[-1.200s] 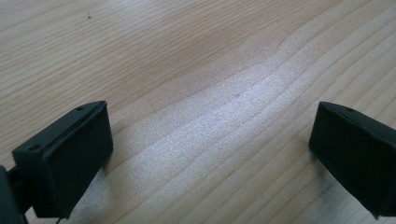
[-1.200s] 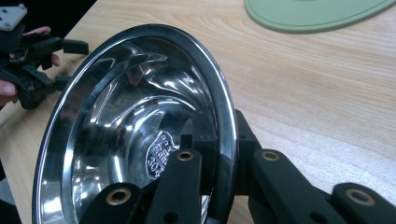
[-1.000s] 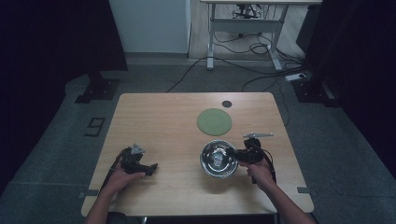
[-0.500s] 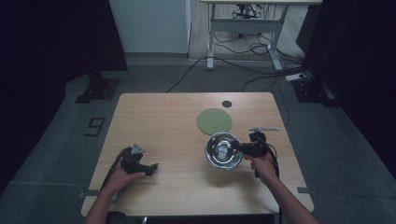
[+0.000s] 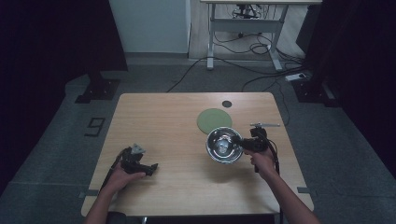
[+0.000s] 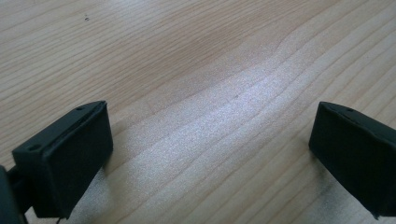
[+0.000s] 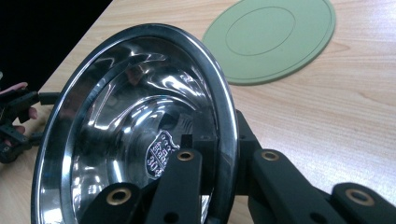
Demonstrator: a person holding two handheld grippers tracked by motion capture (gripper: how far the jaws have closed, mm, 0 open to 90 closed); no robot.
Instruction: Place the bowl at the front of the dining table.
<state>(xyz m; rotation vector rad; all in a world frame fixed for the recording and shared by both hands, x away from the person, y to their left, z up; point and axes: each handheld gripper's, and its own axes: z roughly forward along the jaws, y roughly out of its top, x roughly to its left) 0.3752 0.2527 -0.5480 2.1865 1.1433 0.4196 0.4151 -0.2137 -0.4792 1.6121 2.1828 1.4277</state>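
A shiny steel bowl (image 5: 223,145) hangs tilted just above the wooden table (image 5: 163,121), near the right side. My right gripper (image 5: 240,143) is shut on its right rim. In the right gripper view the jaws pinch the rim of the bowl (image 7: 130,116), one finger inside and one outside, at the right gripper (image 7: 219,144). A flat green round mat (image 5: 214,120) lies just beyond the bowl, and the mat (image 7: 273,39) lies ahead of the jaws. My left gripper (image 5: 152,167) rests at the front left; the left gripper (image 6: 210,154) stands open over bare wood.
A small dark disc (image 5: 227,103) sits near the table's far edge. A thin silvery tool (image 5: 265,124) lies by the right edge, close to my right hand. Beyond the table stands a desk frame (image 5: 243,28) with cables on the floor.
My right gripper has carried the bowl away from the front edge toward the green mat, slightly raised. The left gripper has stayed put.
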